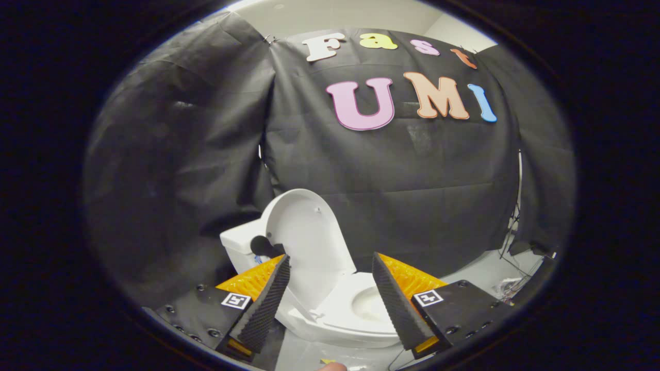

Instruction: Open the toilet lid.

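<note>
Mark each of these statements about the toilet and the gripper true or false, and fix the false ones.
1. The toilet lid stands raised, leaning back toward the tank. True.
2. The gripper is shut on the lid. False: its fingers are spread apart with nothing between them, and the lid lies beyond them.
3. The seat is down over the bowl. True.
4. The toilet is black. False: it is white; the black is the cloth wall behind it.
5. Cables hang at the edge of the cloth wall, off to the side of the toilet. True.
</note>
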Demonstrator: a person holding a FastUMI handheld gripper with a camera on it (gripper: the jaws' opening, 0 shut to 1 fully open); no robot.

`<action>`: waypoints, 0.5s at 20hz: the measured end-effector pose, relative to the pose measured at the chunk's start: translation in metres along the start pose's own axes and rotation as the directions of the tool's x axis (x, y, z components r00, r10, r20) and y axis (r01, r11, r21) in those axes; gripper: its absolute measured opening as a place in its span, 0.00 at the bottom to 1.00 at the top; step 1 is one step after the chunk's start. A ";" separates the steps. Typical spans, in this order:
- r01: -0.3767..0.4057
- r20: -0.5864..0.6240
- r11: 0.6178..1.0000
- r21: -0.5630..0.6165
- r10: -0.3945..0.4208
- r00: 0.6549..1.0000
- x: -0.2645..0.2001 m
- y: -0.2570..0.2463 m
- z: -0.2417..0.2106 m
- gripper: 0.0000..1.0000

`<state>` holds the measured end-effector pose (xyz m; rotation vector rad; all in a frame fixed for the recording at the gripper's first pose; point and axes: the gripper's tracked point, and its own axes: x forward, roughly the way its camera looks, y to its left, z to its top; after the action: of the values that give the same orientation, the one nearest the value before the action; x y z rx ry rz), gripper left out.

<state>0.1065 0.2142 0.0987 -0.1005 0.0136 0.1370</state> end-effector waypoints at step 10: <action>0.065 0.024 0.998 0.018 -0.066 0.998 -0.028 -0.040 -0.045 0.99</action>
<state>0.0841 0.1668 0.0581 -0.0824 -0.0132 0.0724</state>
